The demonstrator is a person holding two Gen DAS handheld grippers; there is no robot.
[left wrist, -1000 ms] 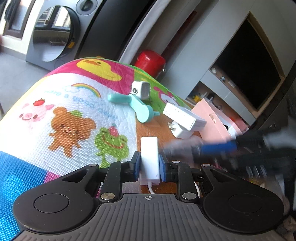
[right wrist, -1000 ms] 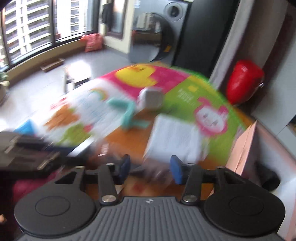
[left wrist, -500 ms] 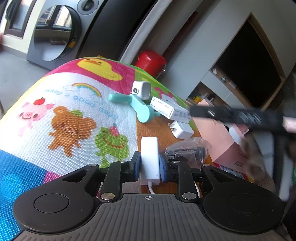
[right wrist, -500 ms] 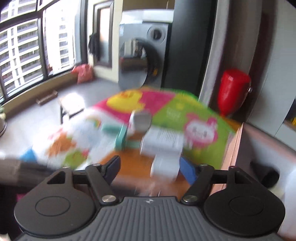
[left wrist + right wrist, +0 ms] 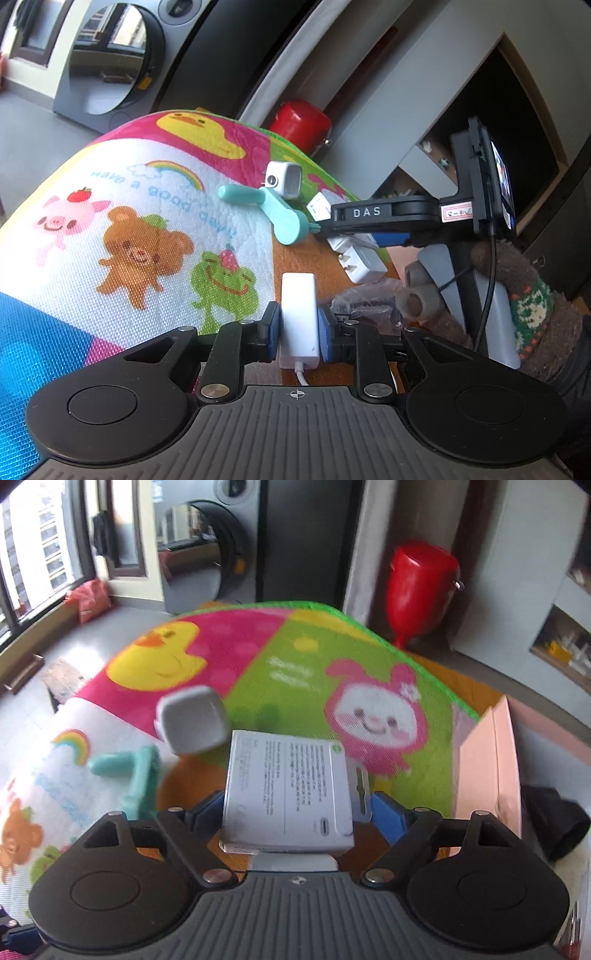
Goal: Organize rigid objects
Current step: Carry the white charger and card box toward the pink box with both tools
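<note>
My left gripper [image 5: 298, 326] is shut on a white oblong adapter [image 5: 298, 314] with a cable at its near end, low over the table. My right gripper [image 5: 291, 810] is wide open with its blue pads either side of a flat white product box [image 5: 288, 794]; whether the pads touch it I cannot tell. From the left wrist view the right gripper [image 5: 354, 229] reaches over that box [image 5: 320, 206], above a white wall charger [image 5: 360, 260]. A teal handled tool [image 5: 275, 214] and a small white cube device [image 5: 283, 179] lie on the mat.
A colourful cartoon mat [image 5: 129, 221] covers most of the wooden table [image 5: 295, 254]. A pink box [image 5: 487, 771] stands at the right edge. A red stool [image 5: 419, 587] and a washing machine [image 5: 207, 550] stand behind. A crumpled clear bag [image 5: 364, 301] lies right of the left gripper.
The right gripper swung in from the near right and came down around the white box. The left gripper stayed still with the adapter.
</note>
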